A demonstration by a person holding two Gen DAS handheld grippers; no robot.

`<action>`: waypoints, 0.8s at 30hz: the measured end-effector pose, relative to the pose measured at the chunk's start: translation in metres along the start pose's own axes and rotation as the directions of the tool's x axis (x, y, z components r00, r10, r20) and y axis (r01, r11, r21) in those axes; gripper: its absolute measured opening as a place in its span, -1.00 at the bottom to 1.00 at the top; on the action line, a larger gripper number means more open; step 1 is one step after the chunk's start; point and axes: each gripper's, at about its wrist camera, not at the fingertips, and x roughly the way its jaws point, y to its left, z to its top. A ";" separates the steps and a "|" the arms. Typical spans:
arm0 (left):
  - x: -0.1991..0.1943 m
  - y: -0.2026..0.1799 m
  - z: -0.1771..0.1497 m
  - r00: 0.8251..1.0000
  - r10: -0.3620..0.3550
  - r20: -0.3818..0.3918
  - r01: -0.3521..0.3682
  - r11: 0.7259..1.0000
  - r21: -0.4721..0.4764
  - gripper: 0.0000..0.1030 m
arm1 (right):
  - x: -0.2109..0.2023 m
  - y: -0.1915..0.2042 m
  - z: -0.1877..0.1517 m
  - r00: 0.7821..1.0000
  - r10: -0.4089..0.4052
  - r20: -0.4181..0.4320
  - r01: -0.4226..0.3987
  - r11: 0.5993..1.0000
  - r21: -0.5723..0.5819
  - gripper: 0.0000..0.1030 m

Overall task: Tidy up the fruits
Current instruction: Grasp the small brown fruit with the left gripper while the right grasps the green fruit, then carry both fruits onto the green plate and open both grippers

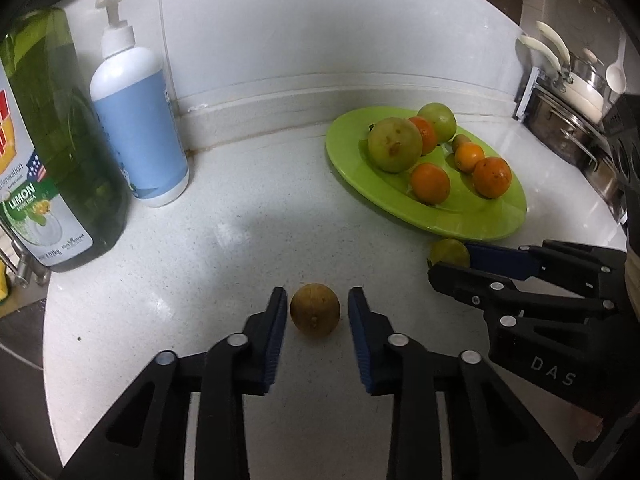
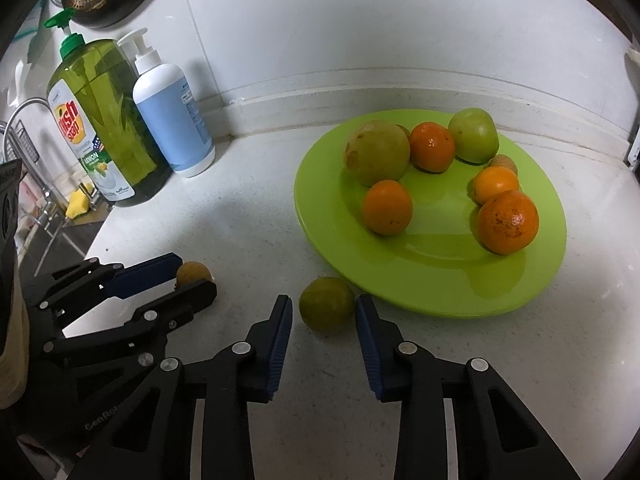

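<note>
Left wrist view showed the left gripper (image 1: 317,310) clamped on a brown fruit (image 1: 315,309) and the right gripper (image 2: 323,312) on a green fruit (image 2: 327,305), likely both bound for the plate (image 2: 436,280).

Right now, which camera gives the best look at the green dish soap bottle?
The right wrist view: the green dish soap bottle shows whole, pump and label. The left wrist view crops it at the frame's edge, top cut off.
</note>
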 end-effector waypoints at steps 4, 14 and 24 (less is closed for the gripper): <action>0.001 0.001 0.000 1.000 -0.006 -0.002 0.006 1.000 -0.016 -0.49 | 0.000 0.002 0.000 1.000 -0.001 0.000 0.001 1.000 -0.009 -0.42; -0.011 -0.002 -0.002 1.000 -0.005 0.011 0.005 1.000 -0.021 -0.49 | -0.010 0.005 -0.005 1.000 0.017 0.014 -0.017 1.000 -0.025 -0.42; -0.040 -0.016 -0.001 0.998 -0.011 0.055 0.012 1.000 -0.013 -0.49 | -0.034 -0.001 -0.007 0.999 0.022 0.040 -0.021 1.000 -0.017 -0.42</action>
